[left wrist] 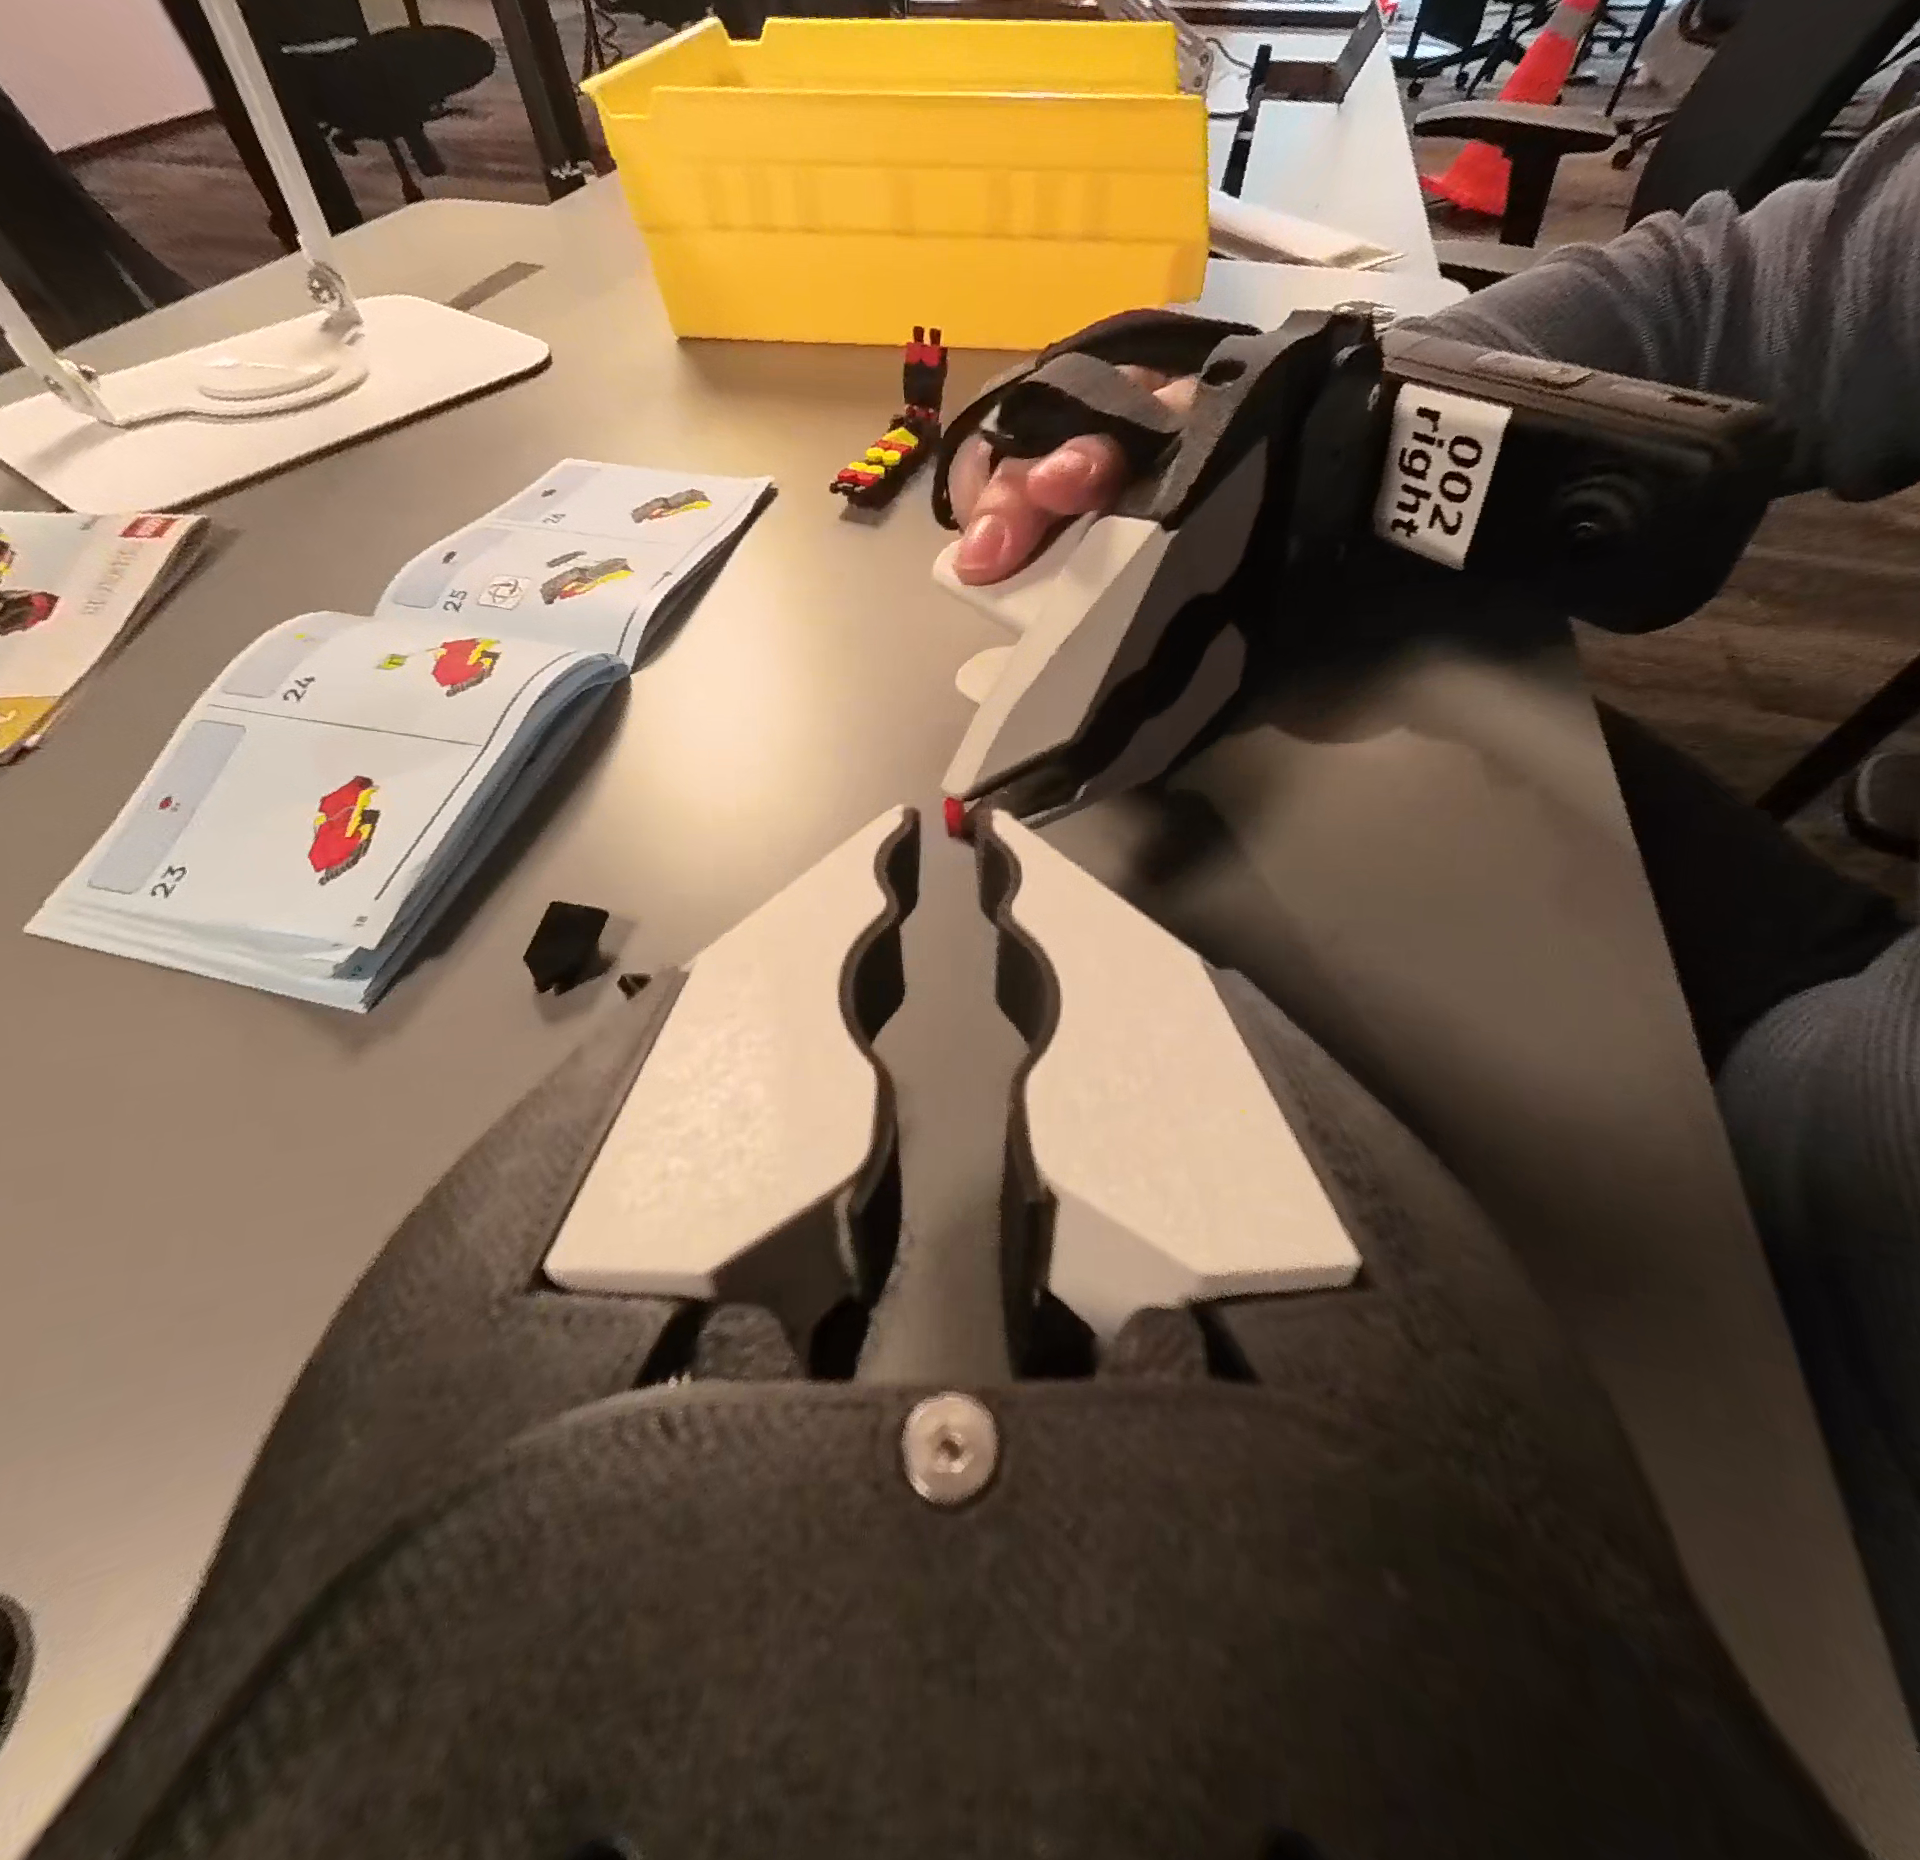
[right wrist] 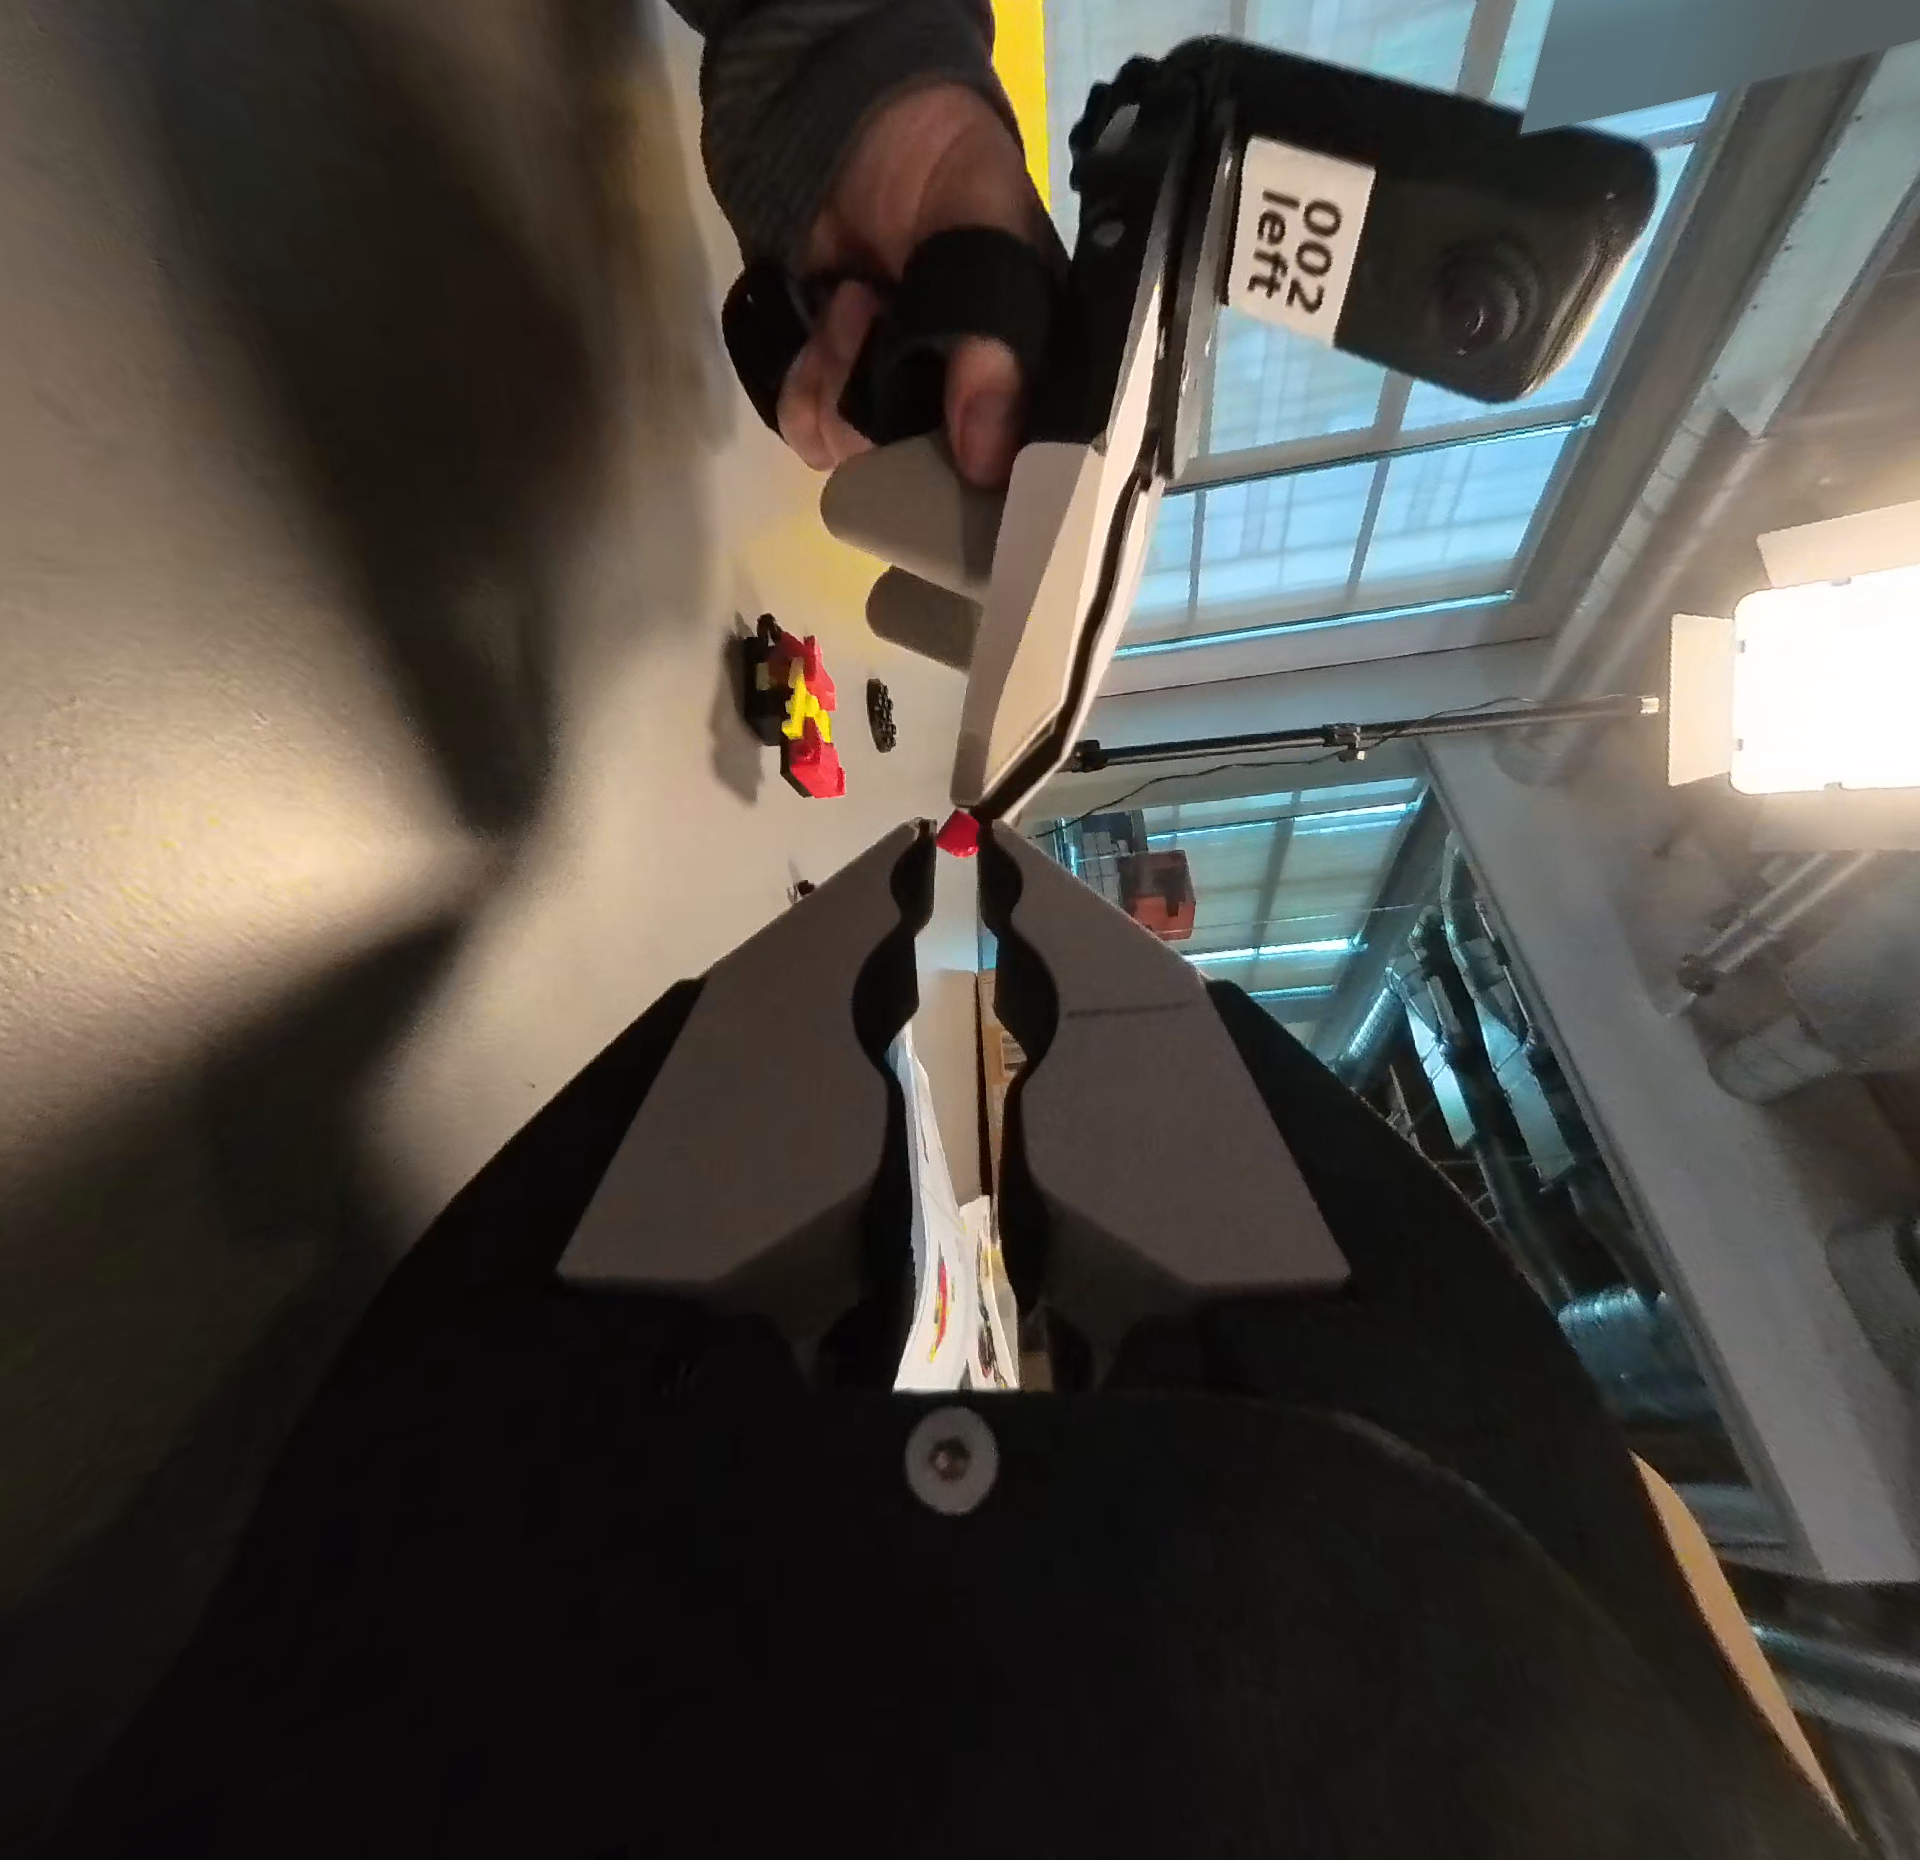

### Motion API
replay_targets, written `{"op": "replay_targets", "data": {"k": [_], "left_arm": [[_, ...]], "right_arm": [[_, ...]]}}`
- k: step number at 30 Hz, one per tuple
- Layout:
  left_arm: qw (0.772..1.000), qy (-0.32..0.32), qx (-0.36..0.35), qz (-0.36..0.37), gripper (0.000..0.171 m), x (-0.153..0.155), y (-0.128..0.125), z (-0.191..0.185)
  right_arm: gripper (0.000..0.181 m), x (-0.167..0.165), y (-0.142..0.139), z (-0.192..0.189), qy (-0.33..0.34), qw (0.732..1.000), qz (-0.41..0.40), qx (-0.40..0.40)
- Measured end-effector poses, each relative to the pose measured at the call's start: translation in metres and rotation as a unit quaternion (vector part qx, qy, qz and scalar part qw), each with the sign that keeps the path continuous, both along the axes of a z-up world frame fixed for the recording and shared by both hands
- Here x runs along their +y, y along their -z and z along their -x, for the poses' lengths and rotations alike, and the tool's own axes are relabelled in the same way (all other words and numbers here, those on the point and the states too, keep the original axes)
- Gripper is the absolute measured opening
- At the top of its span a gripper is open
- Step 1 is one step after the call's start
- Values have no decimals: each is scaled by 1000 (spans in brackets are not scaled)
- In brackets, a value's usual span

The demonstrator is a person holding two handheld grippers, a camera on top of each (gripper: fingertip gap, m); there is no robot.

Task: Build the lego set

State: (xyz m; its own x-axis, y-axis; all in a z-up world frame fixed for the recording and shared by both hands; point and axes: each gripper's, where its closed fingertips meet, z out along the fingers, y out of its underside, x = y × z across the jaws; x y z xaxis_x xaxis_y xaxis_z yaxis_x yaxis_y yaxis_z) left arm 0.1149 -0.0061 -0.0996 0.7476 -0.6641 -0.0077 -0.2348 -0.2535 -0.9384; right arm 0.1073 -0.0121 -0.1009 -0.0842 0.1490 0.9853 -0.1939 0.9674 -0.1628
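A small red piece (left wrist: 954, 816) is held in the air where both grippers' tips meet; it also shows in the right wrist view (right wrist: 958, 834). My right gripper (right wrist: 958, 829) is closed on it, and in the left wrist view it comes in from the right (left wrist: 977, 787). My left gripper (left wrist: 954, 818) has its jaws almost together around the same piece, with a thin gap on each side; in the right wrist view it comes in from above (right wrist: 977, 797). The part-built red, yellow and black model (left wrist: 894, 439) lies on the table (left wrist: 312, 1187) beyond, and shows in the right wrist view (right wrist: 795, 714).
An open instruction booklet (left wrist: 416, 719) lies to the left, with a second booklet (left wrist: 73, 605) at the far left. A black piece (left wrist: 566, 943) sits by the booklet. A yellow bin (left wrist: 914, 179) stands at the back, a white lamp base (left wrist: 260, 387) at back left. A black round piece (right wrist: 883, 714) lies by the model. My two grippers' fingertips are within a few centimetres of each other.
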Motion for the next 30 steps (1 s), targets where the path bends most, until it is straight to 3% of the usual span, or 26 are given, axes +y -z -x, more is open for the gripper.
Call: {"op": "replay_targets", "data": {"k": [6,9,12,15,17,30], "left_arm": [[1000,17,4,22,3,-4,5,-4],[1000,3,16,-22,3,-1,-3,1],[998,14,8,-66,2,-5,-14,2],[997,33,-5,-77,2,-9,-18,-2],[996,43,-4,-80,2,-11,-17,-5],[992,69,48,-90,2,-16,-5,-14]], "right_arm": [[5,-5,1,-2,-11,1000,3,-7],[14,-7,-15,-5,-37,990,134,-26],[13,-9,-24,-10,-84,931,334,-119],[8,-11,-27,-11,-105,881,428,-169],[6,-12,-24,-9,-102,872,443,-184],[0,-18,-13,-11,-96,869,429,-228]]}}
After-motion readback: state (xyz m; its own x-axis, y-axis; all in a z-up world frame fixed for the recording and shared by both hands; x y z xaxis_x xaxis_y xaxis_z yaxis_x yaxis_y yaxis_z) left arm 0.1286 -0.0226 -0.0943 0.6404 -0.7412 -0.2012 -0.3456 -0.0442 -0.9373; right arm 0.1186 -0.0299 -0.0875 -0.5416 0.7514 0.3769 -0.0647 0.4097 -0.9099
